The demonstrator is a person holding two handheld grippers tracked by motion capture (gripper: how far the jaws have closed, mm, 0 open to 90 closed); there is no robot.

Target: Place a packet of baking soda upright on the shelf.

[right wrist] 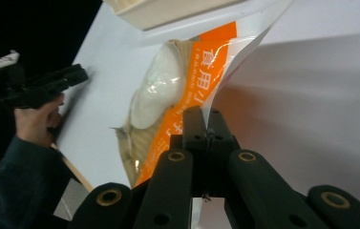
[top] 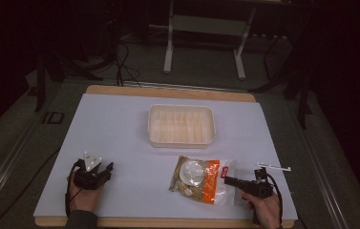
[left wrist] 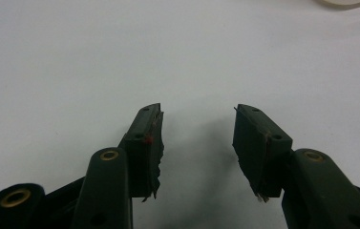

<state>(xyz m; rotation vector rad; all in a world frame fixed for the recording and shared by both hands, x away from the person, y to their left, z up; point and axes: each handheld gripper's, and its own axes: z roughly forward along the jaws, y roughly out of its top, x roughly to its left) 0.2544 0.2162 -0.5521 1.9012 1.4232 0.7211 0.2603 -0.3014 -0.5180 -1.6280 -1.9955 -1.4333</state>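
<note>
A clear plastic bag [top: 200,180] with an orange label and pale food inside lies at the front right of the white table [top: 120,129]. My right gripper [top: 227,180] reaches in from the bag's right side. In the right gripper view it [right wrist: 206,116] is shut on the bag's [right wrist: 177,86] clear edge, which lifts off the table. My left gripper [top: 107,171] rests at the front left in a hand, well apart from the bag. In the left gripper view its jaws [left wrist: 197,114] stand open over bare table with nothing between them.
A cream plastic tray [top: 181,125] with a ribbed floor sits in the middle of the table, just behind the bag; its rim [right wrist: 168,12] shows in the right gripper view. Beyond the table's far edge are metal stand legs [top: 169,43] and cables on a dark floor.
</note>
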